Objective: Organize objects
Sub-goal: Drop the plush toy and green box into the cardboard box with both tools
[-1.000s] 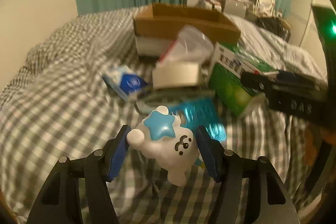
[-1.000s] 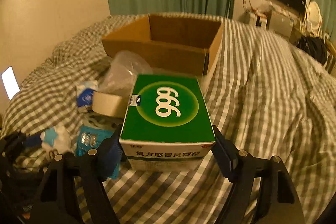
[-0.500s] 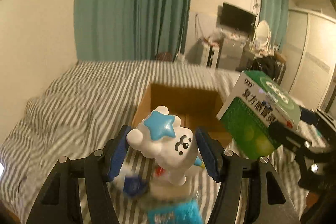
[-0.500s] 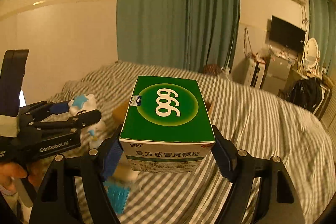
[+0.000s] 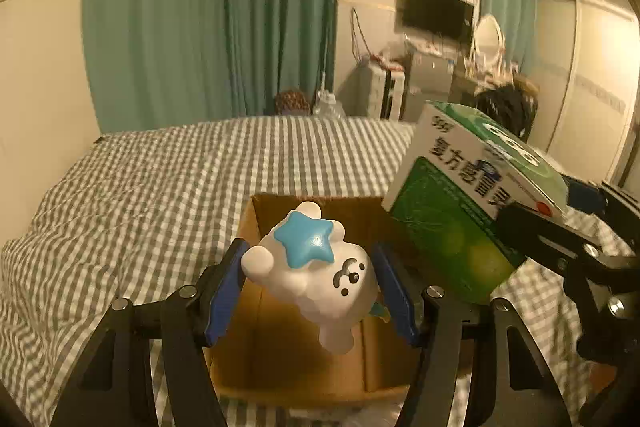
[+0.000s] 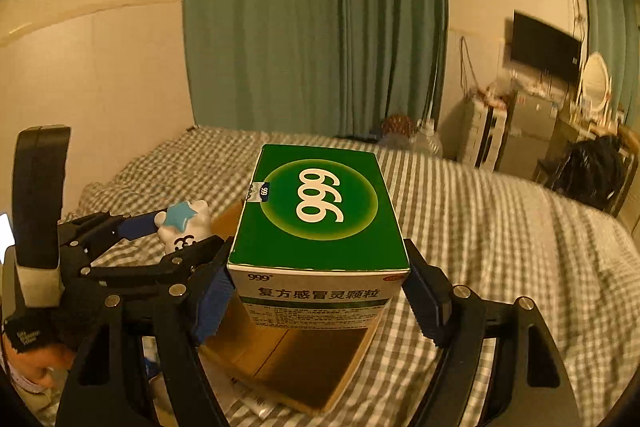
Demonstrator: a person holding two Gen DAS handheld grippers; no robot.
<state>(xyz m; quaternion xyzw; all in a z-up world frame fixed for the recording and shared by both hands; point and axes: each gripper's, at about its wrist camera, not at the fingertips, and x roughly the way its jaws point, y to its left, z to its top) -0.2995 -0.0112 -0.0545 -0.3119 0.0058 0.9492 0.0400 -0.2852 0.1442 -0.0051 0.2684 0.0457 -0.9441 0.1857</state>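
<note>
A: What carries it all?

B: A bed [image 5: 160, 187] under a grey-and-white checked cover; an open cardboard box [image 5: 288, 347] sits on it toward the near edge, brown inside, its flaps up.

A: And the right gripper [image 6: 320, 291]?

B: Spread wide, blue pads pressed to both sides of a green medicine carton [image 6: 320, 211]; the carton is held level in the air above the right part of the cardboard box, a white "999" in a pale green ring on its top, a white front with dark characters.

A: The left gripper [image 5: 312, 287]?

B: Narrower; its blue pads clamp a small white toy [image 5: 316, 275] from both sides, over the box's opening; from the right wrist view it hangs just left of the carton.

A: How does the toy look?

B: Glossy, rounded, tilted on its side; a blue star on its head, tiny dark eyes and mouth, stubby ears and feet.

A: Anything of the person?

B: Part of a hand [image 6: 28, 363] at the left gripper's handle, low at the left edge.
</note>
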